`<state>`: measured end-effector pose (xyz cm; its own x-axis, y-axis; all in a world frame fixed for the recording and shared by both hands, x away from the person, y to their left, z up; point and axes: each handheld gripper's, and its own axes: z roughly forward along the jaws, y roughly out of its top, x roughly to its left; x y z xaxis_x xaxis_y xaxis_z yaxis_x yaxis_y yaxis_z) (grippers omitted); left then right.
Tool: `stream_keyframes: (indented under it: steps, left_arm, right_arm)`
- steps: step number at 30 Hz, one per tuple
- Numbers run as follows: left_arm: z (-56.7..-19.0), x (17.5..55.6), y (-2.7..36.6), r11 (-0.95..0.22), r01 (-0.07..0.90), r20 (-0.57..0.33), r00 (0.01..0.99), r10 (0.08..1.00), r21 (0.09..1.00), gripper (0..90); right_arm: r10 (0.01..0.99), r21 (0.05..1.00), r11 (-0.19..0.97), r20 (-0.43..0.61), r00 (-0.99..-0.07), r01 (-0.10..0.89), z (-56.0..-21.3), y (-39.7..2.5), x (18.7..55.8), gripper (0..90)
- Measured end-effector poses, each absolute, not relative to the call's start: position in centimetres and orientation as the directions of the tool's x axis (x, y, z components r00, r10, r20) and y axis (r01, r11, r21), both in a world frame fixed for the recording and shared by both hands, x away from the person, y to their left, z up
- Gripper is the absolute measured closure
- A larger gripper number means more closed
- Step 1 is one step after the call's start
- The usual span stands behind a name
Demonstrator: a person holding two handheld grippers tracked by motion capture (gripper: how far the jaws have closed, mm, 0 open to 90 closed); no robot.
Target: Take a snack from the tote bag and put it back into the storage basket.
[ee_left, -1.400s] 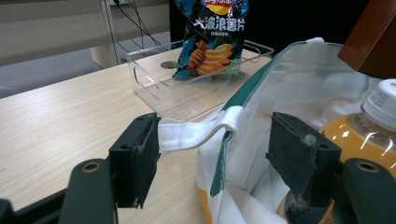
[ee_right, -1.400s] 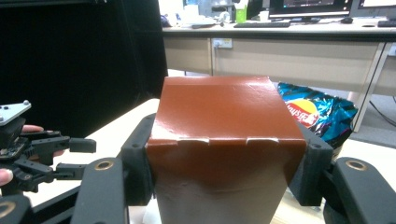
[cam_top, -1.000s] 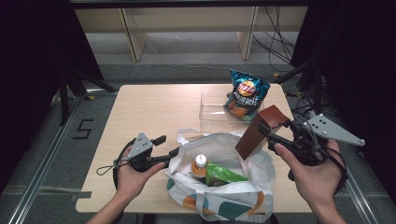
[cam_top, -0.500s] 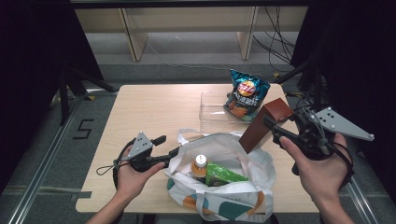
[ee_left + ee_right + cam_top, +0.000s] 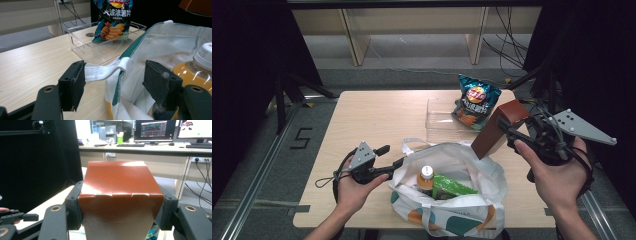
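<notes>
In the high view, the right gripper [image 5: 511, 131] is holding a brown box [image 5: 500, 128] in the air at about 3 o'clock of the table [image 5: 382, 115], and the box is now sitting higher and farther right than a second ago, clear of the white tote bag [image 5: 447, 195] it was leaning over then; that reads as an unpacking step, with the box probably heading for the clear tray [image 5: 439, 120] at 1 o'clock, where a chip bag [image 5: 474, 101] is already standing. The left gripper [image 5: 393, 164] is staying at 8 o'clock, pressed to the tote's rim, while an orange-drink bottle [image 5: 425, 178] and a green packet [image 5: 452, 186] are still lying inside. In the left gripper view, the jaws are standing apart with the tote's white handle strap [image 5: 107, 71] running between them, touching the left pad, so nothing is clamped; the bottle's cap [image 5: 205, 53] is showing at 3 o'clock. In the right gripper view, both jaws are pressing against the sides of the brown box [image 5: 120, 195], gripping it firmly.
</notes>
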<state>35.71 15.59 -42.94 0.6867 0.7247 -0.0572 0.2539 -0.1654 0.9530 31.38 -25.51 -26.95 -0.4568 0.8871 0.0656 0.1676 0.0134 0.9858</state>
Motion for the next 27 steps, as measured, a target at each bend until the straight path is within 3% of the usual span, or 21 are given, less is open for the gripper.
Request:
stream_keyframes:
  steps: [27]
  left_arm:
    - [-43.0,35.7,15.6,-0.165,0.253,-0.058,0.688,0.723,0.953,33.1]
  right_arm:
    - [0.926,0.989,0.018,0.038,-0.375,0.146,-26.9,-25.8,34.1,39.4]
